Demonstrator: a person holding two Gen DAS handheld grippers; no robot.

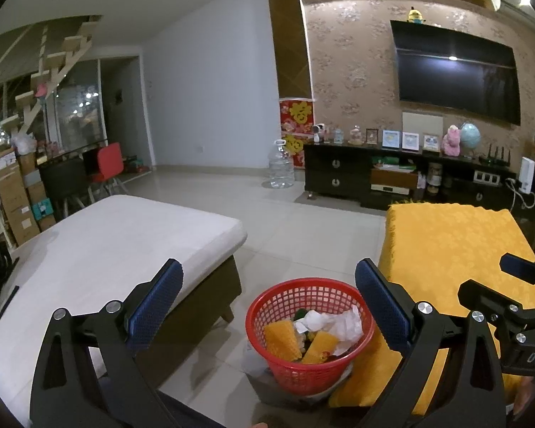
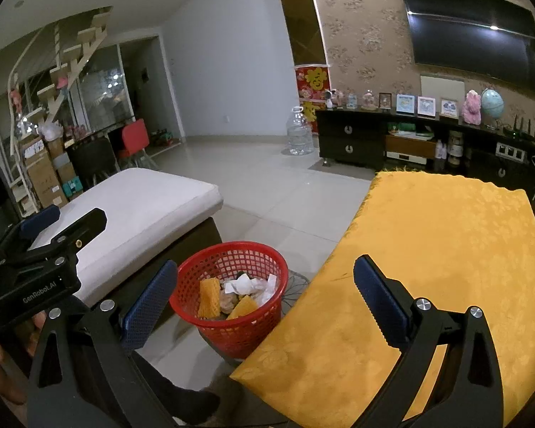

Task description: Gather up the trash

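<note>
A red mesh basket (image 1: pixel 285 367) stands on the floor between a white-cushioned bench and a yellow-clothed table. It holds yellow foam nets (image 1: pixel 280 340), crumpled white paper (image 1: pixel 339 324) and other scraps. It also shows in the right wrist view (image 2: pixel 196 278). My left gripper (image 1: pixel 269 306) is open and empty, held above the basket. My right gripper (image 2: pixel 267 297) is open and empty, held over the table's near left edge, with the basket between its fingers in view.
A white cushioned bench (image 1: pixel 117 246) lies to the left. The yellow-clothed table (image 2: pixel 446 249) is to the right. A TV cabinet (image 1: pixel 392 174), a wall TV (image 1: pixel 456 71) and a large water bottle (image 1: pixel 280 167) stand at the far wall. Boxes and chairs sit under the stairs (image 1: pixel 35 185).
</note>
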